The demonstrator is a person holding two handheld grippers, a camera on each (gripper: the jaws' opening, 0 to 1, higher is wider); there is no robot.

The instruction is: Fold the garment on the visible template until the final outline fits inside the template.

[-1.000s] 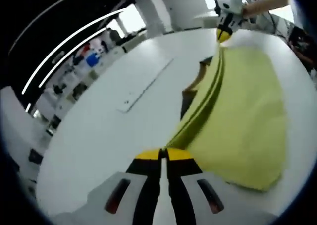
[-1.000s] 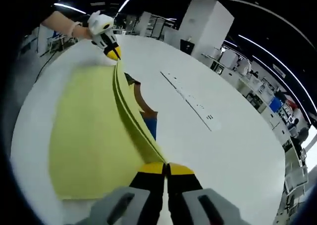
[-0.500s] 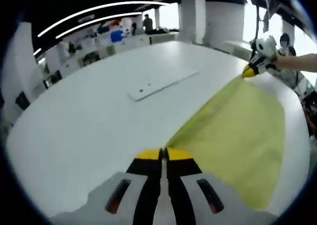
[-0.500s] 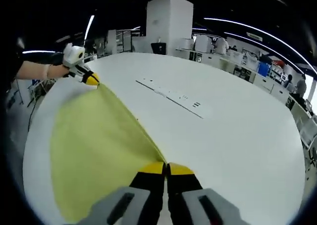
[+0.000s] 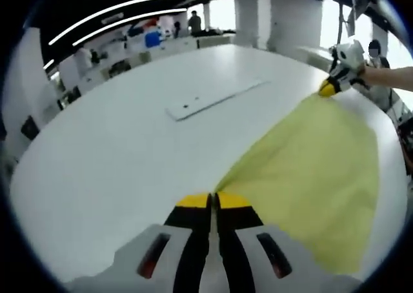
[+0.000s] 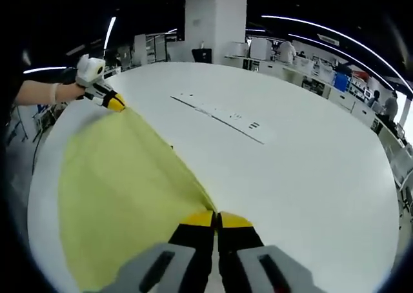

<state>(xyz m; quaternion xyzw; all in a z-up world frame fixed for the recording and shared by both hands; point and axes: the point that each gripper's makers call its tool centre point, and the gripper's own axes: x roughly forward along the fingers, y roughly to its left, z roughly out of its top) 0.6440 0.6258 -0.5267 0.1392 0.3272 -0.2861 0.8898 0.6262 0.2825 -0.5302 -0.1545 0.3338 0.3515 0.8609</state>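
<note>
Fingers of both grippers clamp the yellow garment (image 5: 310, 177), stretched between them.

Since a second ago its stacked folds and the dark template beneath vanished; it now drapes flat over the white table (image 5: 129, 157).

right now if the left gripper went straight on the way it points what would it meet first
Likely the bare white table; the left gripper, shut on the yellow cloth garment, points past its edge. Depth is unclear.
</note>
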